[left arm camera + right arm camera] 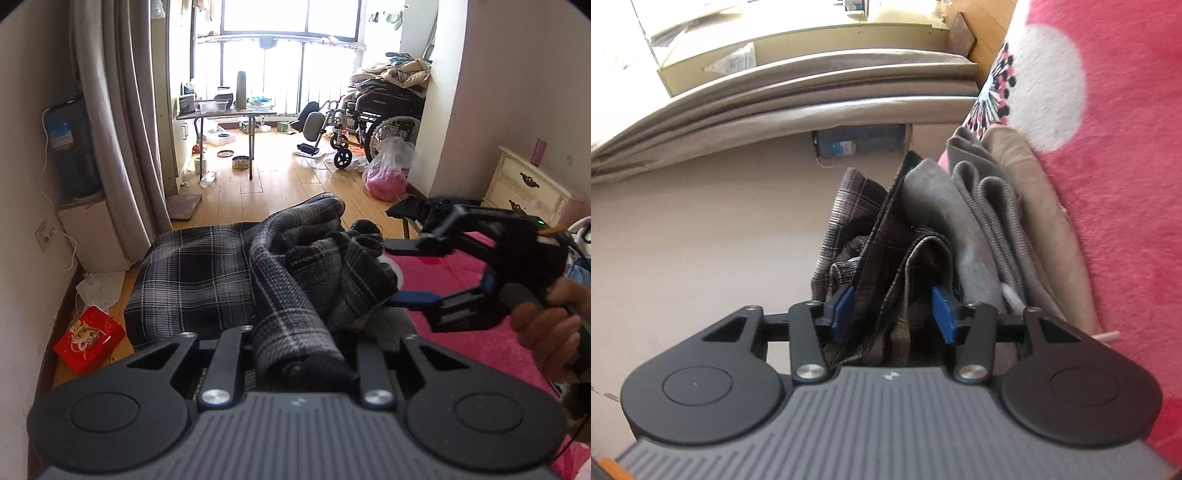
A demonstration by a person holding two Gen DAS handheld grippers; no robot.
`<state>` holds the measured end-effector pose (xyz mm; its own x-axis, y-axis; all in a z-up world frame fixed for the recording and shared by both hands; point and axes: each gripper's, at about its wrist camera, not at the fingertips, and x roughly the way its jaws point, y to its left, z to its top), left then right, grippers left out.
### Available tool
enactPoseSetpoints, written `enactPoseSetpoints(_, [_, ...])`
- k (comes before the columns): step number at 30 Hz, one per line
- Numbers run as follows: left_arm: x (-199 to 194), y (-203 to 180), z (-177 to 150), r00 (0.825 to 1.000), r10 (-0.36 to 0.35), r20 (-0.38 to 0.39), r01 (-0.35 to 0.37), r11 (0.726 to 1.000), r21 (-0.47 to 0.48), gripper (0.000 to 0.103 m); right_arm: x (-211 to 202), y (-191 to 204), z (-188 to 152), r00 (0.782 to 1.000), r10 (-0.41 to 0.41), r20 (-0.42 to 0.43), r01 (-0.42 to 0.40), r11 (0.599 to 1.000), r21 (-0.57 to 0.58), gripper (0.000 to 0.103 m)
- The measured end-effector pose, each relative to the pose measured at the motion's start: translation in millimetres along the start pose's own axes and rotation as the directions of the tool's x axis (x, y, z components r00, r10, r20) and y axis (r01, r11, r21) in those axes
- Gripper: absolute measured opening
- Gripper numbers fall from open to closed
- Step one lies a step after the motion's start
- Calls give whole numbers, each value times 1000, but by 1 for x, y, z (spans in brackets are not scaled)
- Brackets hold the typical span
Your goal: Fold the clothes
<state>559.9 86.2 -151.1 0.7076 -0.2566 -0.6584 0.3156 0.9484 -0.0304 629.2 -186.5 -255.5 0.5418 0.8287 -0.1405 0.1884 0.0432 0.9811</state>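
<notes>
My left gripper [301, 354] pinches a bunched fold of the grey-and-black plaid garment [192, 277], rumpled on the pink bed cover [454, 328]; my right gripper [892, 314] stands half-open, pads slack around plaid folds.

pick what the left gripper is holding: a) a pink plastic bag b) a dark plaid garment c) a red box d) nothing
b, a fold of the dark plaid garment runs up between the fingers of the left gripper, bunched tight there in the left wrist view.

Plaid garment [207, 273]: black and grey with white lines. Blanket [1126, 229]: pink with white dots. Gripper pads [943, 314]: blue.
</notes>
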Motion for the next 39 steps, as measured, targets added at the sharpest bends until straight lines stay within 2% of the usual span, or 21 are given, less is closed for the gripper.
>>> enactPoseSetpoints(5, [-4,3,1,1000,-15,14,16,1000,-13,22,11,-4,12,1000,19,16,-20,999,50,48])
enactPoseSetpoints(10, [-11,9,-3,999,-36,33,37,999,-39,22,25,-13,24,998,56,27,-60,982,180,77])
enactPoseSetpoints(14, [-15,14,-10,997,-58,51,61,997,-46,22,34,-3,33,998,46,46,-53,982,182,79])
enactPoseSetpoints(16, [-18,16,-13,996,-70,59,73,996,-52,22,40,15,38,997,48,53,-53,993,106,77])
enactPoseSetpoints(18, [-21,17,-15,995,-76,66,79,996,-50,22,45,38,41,997,59,46,-58,998,-17,77])
enactPoseSetpoints(20, [-23,18,-17,995,-76,71,80,995,-52,22,51,60,37,999,26,29,-20,986,-165,77])
enactPoseSetpoints(23, [-22,15,-18,995,-77,65,80,996,-48,22,56,66,35,999,-38,32,45,969,-243,77])
enactPoseSetpoints(25, [-23,10,-20,995,-80,67,82,996,-28,22,59,68,37,999,-40,28,46,959,-280,66])
enactPoseSetpoints(27, [-24,6,-21,994,-86,75,87,996,-15,22,62,89,31,999,-50,16,52,901,-430,65])
enactPoseSetpoints(29, [-24,6,-22,993,-91,77,93,995,-20,22,66,114,25,998,-62,5,54,810,-584,66])
enactPoseSetpoints(31, [-21,6,-23,993,-100,64,102,994,-31,22,69,121,21,995,-102,-5,74,755,-651,66])
enactPoseSetpoints(32, [-18,4,-23,993,-104,54,106,994,-31,22,68,119,21,993,-118,-5,86,750,-656,67])
enactPoseSetpoints(35, [-10,-6,-24,993,-113,17,113,994,0,22,57,94,31,989,-144,36,135,774,-619,67])
enactPoseSetpoints(37, [-3,-17,-24,994,-106,-13,106,993,46,23,43,70,43,990,-129,63,143,831,-537,67])
enactPoseSetpoints(39, [3,-24,-24,994,-98,-39,101,992,72,23,28,50,50,994,-79,80,106,895,-433,67])
